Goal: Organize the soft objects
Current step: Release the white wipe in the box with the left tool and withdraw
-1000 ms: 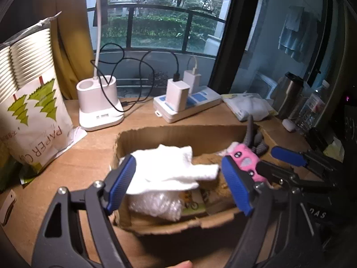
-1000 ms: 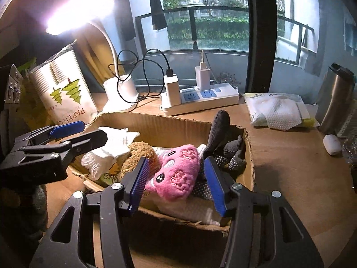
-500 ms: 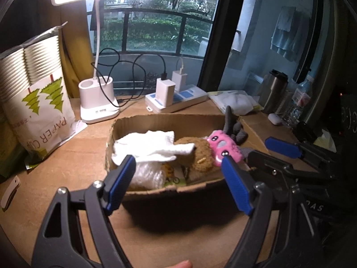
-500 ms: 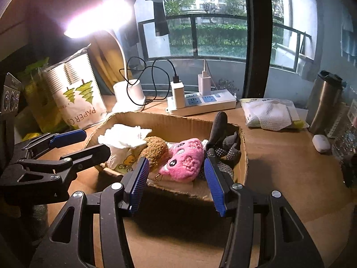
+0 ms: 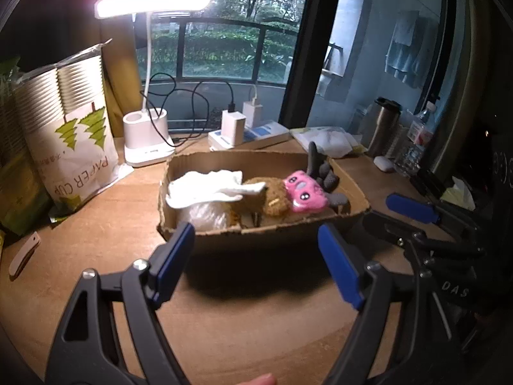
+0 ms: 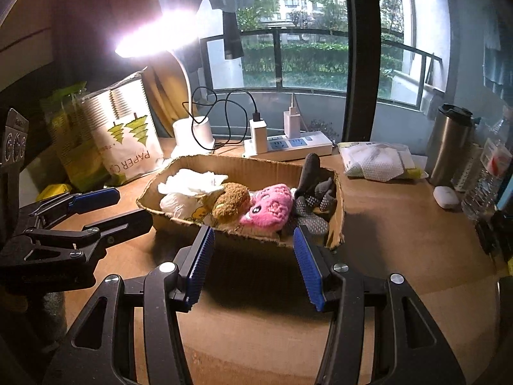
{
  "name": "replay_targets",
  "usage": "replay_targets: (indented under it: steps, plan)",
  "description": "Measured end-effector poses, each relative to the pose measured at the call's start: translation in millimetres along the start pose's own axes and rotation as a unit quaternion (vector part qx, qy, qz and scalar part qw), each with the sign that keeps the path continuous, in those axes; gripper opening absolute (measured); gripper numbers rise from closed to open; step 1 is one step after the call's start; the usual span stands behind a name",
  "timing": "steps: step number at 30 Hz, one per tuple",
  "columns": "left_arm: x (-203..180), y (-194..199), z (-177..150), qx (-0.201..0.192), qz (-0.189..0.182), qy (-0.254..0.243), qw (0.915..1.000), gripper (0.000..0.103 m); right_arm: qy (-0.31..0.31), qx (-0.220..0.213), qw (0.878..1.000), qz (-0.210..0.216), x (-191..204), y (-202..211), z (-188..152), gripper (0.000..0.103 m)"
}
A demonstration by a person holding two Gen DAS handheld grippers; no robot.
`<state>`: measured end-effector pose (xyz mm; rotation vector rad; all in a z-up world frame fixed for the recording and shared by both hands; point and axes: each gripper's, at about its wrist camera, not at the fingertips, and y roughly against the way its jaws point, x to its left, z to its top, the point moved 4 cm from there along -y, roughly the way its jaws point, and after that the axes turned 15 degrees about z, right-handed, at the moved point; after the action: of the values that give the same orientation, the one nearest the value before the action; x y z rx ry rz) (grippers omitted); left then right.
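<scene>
Both grippers are now pulled back from the cardboard box (image 6: pixel 243 165) vs 1 s ago; you see it whole, near the desk's window edge. Left gripper (image 5: pixel 256 263) and right gripper (image 6: pixel 253 266) stand wide open, holding nothing. Pink plush (image 6: pixel 271 205) lies at the box's right end, straight ahead of the right gripper, so that one is nearer. Box long axis runs left-right.

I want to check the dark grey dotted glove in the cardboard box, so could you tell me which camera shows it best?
The right wrist view: the dark grey dotted glove lies near and sharp, its white grip dots visible. The left wrist view shows only its fingers behind the pink plush toy.
</scene>
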<state>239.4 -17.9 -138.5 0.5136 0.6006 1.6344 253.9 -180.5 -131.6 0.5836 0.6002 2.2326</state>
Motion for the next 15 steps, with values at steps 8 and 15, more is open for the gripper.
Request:
replay_targets:
  steps: [8,15]
  plan:
    - [-3,20,-14,-0.008,0.001,-0.005,1.0,0.081,-0.002,-0.005,1.0,-0.01,6,20,-17,0.054]
    - [-4,40,-22,-0.019,0.001,-0.01,0.9998,0.081,-0.001,-0.012,1.0,-0.018,13,36,-27,0.054]
